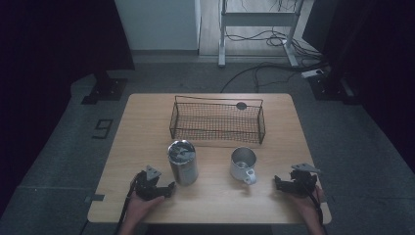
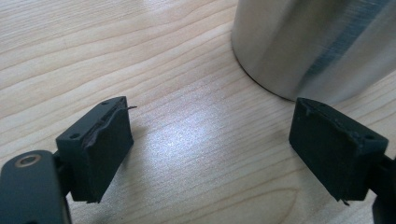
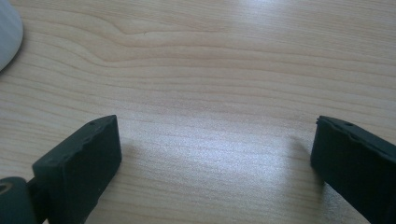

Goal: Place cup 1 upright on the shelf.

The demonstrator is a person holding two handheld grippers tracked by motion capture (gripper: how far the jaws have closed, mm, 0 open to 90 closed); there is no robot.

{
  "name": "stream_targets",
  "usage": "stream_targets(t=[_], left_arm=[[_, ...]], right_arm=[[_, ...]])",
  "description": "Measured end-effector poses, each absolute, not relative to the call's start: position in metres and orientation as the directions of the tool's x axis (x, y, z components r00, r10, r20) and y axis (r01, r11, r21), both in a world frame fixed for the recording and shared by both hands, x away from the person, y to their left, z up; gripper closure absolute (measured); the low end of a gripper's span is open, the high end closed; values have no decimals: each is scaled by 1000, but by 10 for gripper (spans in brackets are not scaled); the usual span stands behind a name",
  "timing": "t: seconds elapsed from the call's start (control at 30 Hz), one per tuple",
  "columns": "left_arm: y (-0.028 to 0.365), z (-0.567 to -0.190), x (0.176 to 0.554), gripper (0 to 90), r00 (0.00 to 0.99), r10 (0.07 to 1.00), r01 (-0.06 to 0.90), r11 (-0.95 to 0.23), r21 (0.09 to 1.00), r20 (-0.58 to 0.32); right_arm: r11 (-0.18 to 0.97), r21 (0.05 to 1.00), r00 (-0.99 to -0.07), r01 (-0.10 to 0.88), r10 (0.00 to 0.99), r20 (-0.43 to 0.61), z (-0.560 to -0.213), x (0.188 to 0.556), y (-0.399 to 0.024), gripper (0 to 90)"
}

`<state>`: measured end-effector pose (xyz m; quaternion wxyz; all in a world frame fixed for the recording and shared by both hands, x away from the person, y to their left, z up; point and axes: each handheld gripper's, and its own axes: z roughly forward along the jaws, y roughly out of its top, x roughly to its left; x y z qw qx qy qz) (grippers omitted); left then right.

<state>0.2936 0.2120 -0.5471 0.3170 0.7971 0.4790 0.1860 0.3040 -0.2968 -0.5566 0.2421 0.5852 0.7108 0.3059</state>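
A tall steel tumbler [image 1: 182, 162] stands on the wooden table [image 1: 210, 203], left of centre. My left gripper [image 1: 169, 188] rests on the table just left of and in front of it. In the left gripper view the tumbler's shiny wall [image 2: 317, 42] rises past the right jaw, and my left gripper [image 2: 210, 135] is open over bare wood. A short steel mug [image 1: 243, 164] stands right of centre with its handle turned toward the front. My right gripper [image 1: 280, 183] lies to the mug's right. It is open [image 3: 215, 144], with a pale rounded edge [image 3: 7, 37] at the upper left.
A dark wire basket [image 1: 218, 120] sits across the back middle of the table, a small black round thing [image 1: 241, 105] at its far rim. Beyond the table are a grey floor, cables and a metal frame's legs [image 1: 222, 34].
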Motion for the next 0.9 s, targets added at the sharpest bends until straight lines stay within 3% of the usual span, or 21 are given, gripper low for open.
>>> stream_targets(t=[0.9], left_arm=[[218, -545, 291, 126, 424, 906, 667, -299, 683, -17]], right_arm=[[118, 722, -184, 681, 983, 14, -556, 302, -295, 41]])
